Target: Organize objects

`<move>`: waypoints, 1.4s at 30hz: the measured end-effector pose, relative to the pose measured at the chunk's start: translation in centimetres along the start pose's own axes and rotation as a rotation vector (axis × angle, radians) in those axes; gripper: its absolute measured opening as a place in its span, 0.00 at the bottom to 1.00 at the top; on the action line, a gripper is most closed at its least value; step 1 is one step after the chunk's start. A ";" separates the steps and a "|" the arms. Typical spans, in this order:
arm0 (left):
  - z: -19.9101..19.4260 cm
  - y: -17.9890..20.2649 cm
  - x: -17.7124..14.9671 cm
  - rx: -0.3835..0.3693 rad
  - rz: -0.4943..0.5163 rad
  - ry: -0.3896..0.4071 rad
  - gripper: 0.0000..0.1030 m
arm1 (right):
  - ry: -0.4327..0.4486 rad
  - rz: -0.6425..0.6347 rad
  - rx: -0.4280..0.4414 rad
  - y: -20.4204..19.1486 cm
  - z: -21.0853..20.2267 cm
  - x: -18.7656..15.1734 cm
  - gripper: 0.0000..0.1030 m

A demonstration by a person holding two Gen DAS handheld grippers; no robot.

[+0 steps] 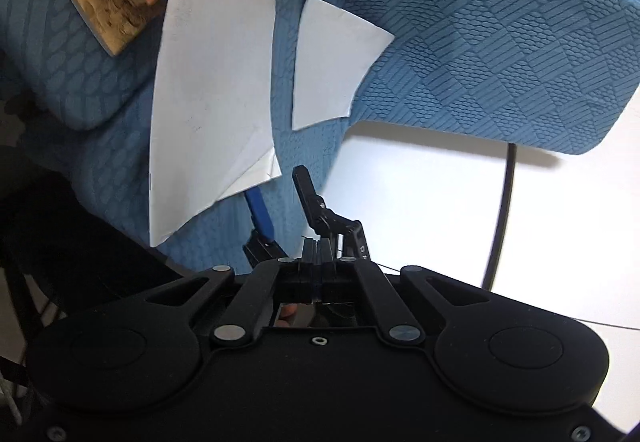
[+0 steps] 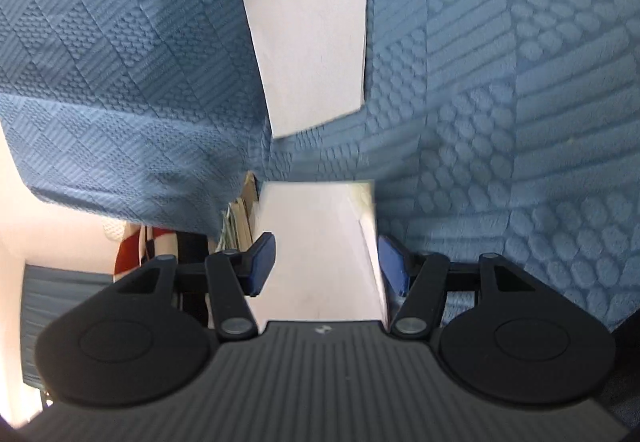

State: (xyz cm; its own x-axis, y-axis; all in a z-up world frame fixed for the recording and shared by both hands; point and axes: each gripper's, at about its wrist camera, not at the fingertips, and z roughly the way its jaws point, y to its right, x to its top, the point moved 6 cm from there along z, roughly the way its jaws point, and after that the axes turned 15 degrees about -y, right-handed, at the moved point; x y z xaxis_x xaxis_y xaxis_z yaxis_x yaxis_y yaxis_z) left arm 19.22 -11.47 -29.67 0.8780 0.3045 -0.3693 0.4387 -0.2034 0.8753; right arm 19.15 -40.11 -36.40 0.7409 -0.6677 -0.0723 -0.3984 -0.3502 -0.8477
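Right gripper fingers spread — tilted down over white paper.

My left gripper: matte black housing, two raised round caps, black link arms with triangular cut-outs, and silver pivot pins. There's a small hex screw at the centre and a cross-head screw low in the corner.

My right gripper: dark grey ribbed top plate with a tiny pale logo at its front edge. Same round caps, cut-out arms and silver pins. The blue finger pads sit on black fingers.
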 end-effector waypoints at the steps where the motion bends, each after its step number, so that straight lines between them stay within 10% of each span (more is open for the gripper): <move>1: -0.3 -0.2 0.0 0.014 0.010 0.012 0.00 | -0.005 -0.004 -0.006 -0.1 0.1 -0.1 0.58; 9: -1.7 -4.5 0.7 0.210 0.009 0.082 0.05 | 0.002 -0.004 0.009 0.5 0.7 -0.6 0.56; 13: -2.2 -6.5 1.4 0.252 0.002 0.107 0.25 | -0.004 -0.016 0.004 0.1 0.9 -0.8 0.57; 21: -0.4 -7.1 1.8 0.323 0.059 0.094 0.25 | -0.035 -0.051 0.009 -0.5 1.6 -1.4 0.56; 29: 0.0 -7.1 1.2 0.306 0.070 0.097 0.28 | -0.050 -0.052 0.038 -0.7 1.5 -1.8 0.55; 33: 0.9 -7.2 1.1 0.317 0.066 0.096 0.08 | -0.054 -0.031 0.081 -0.8 1.3 -2.1 0.55; 42: 0.7 -4.7 0.1 0.192 0.114 0.081 0.01 | -0.091 -0.057 0.034 -2.0 1.7 -3.6 0.54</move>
State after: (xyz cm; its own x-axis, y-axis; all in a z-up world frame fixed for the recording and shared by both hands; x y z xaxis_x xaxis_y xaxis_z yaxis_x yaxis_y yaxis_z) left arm 17.36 -11.09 -34.06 0.9090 0.3416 -0.2387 0.3731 -0.4118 0.8314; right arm 18.20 -35.92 -35.30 0.8085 -0.5844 -0.0697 -0.3366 -0.3620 -0.8693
